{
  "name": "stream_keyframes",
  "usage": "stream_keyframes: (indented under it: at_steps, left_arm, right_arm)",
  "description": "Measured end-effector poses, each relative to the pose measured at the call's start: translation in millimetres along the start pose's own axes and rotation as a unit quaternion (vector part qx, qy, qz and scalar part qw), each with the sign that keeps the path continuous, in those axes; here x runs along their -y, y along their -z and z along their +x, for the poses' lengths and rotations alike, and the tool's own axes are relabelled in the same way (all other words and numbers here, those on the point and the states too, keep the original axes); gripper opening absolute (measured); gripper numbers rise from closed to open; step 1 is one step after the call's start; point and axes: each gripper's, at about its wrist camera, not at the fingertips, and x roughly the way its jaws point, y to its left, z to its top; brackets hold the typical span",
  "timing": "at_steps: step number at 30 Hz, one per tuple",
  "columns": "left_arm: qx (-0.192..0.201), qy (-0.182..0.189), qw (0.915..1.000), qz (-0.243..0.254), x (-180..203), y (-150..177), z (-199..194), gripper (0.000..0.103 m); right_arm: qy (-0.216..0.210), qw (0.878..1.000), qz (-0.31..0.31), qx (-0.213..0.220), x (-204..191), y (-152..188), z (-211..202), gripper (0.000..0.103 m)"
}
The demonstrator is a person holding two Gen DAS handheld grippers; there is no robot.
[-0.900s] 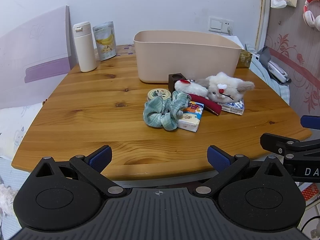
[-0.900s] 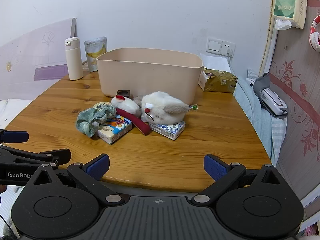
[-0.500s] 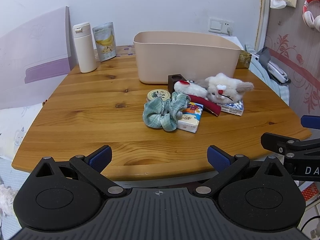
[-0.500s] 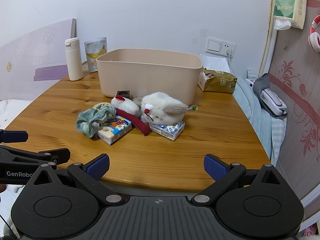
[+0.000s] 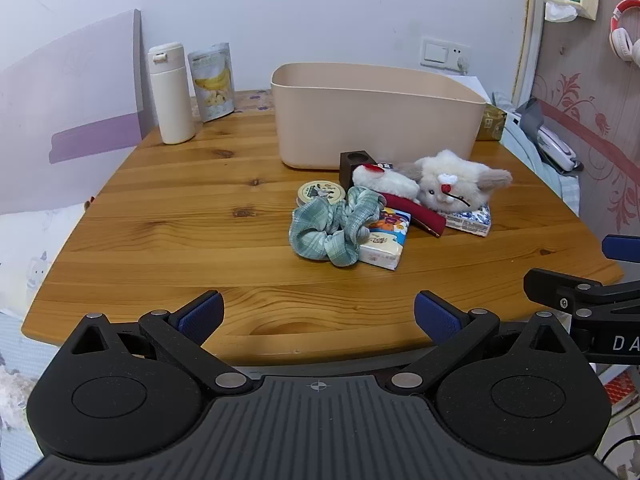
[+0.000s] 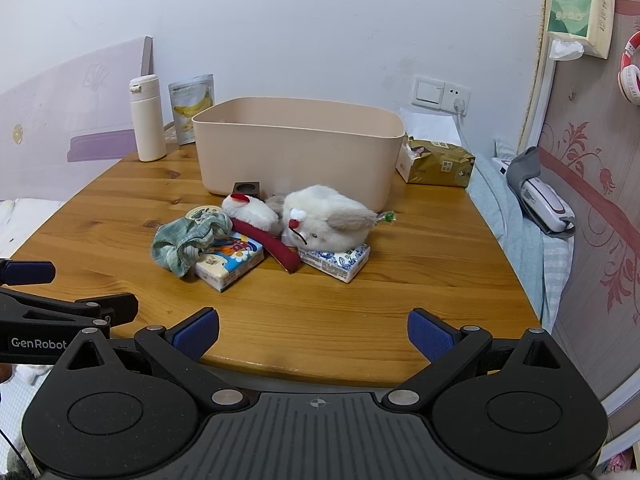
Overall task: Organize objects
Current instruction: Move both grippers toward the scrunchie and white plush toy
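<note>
A beige plastic bin (image 5: 376, 114) (image 6: 296, 152) stands at the back of the wooden table (image 5: 180, 240). In front of it lies a pile: a green checked scrunchie (image 5: 332, 228) (image 6: 186, 242), a colourful tissue pack (image 5: 384, 242) (image 6: 230, 260), a blue-white tissue pack (image 6: 336, 262), a dark red case (image 6: 266, 244), two white plush toys (image 5: 452, 184) (image 6: 328, 220), a round tin (image 5: 320, 192) and a dark wooden block (image 5: 356, 162). My left gripper (image 5: 318, 314) and right gripper (image 6: 314, 332) are both open and empty, at the table's near edge, short of the pile.
A white bottle (image 5: 170, 94) and a banana snack pouch (image 5: 212, 80) stand at the back left. A gold tissue pack (image 6: 438, 162) lies right of the bin. A bed with a white device (image 6: 544, 204) borders the table's right side.
Both views have edged very slightly closer to the table. Nothing on the table has moved, and both grippers stay open.
</note>
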Motion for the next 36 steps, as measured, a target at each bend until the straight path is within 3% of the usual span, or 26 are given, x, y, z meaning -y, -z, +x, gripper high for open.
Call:
stream_keyframes:
  at_steps: [36]
  left_arm:
    - [-0.034,0.027,0.9991,0.0,-2.6,-42.9,63.6,0.103]
  right_arm:
    - [0.003,1.0,0.012,-0.023,18.8,-30.5,53.1,0.082]
